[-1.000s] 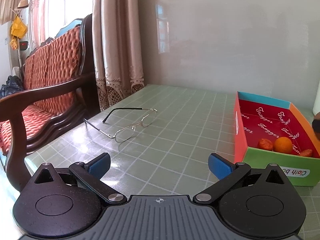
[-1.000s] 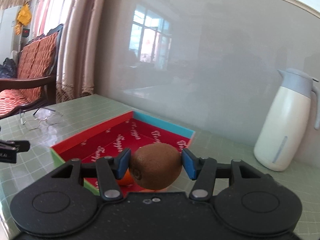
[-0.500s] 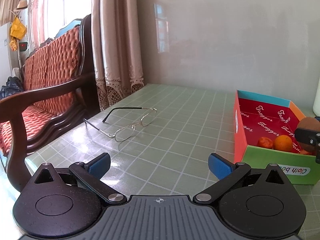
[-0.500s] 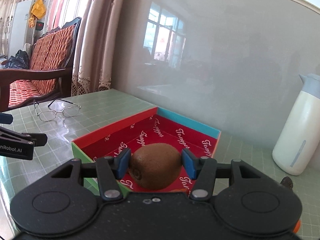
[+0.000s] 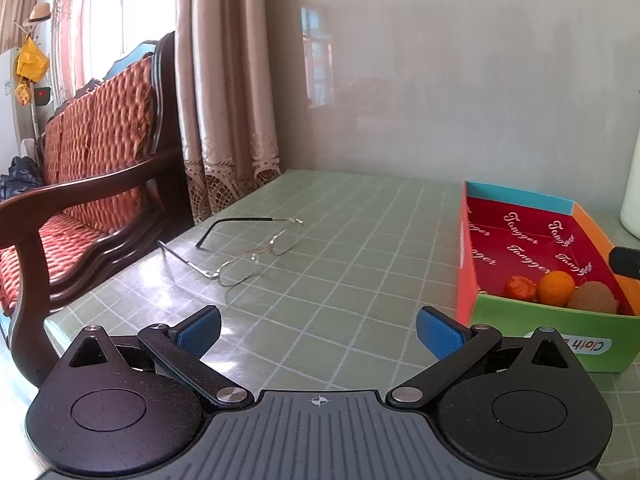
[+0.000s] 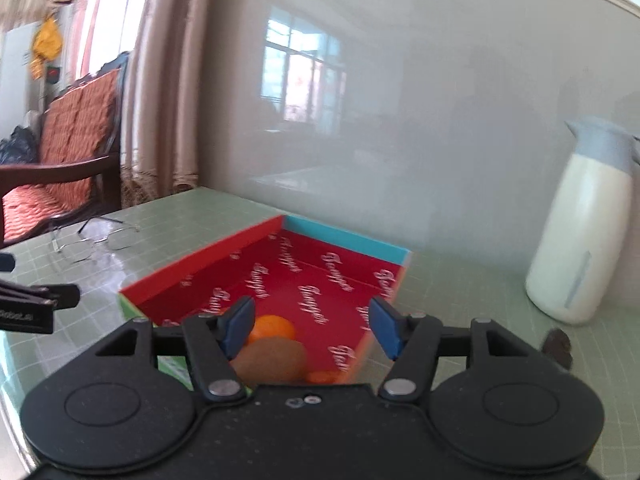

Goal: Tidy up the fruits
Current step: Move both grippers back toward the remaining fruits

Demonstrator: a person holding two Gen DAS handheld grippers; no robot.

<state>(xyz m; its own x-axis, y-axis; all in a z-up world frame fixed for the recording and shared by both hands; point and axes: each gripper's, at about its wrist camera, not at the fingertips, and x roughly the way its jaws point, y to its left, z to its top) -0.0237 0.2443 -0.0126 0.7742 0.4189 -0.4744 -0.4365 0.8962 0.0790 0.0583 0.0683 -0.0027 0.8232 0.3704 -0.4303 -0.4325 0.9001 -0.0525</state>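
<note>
Inside box (image 5: 524, 322): kiwi (image 5: 592, 298), orange (image 5: 556, 288) (touching), small red fruit (image 5: 519, 287).

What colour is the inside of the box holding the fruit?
Red with white script lettering on the box floor; clearest in the right wrist view.

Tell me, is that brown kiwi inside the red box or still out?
Inside. The kiwi lies on the red box floor beside an orange, clear of the right hand-held gripper, whose jaws are opening.
</note>
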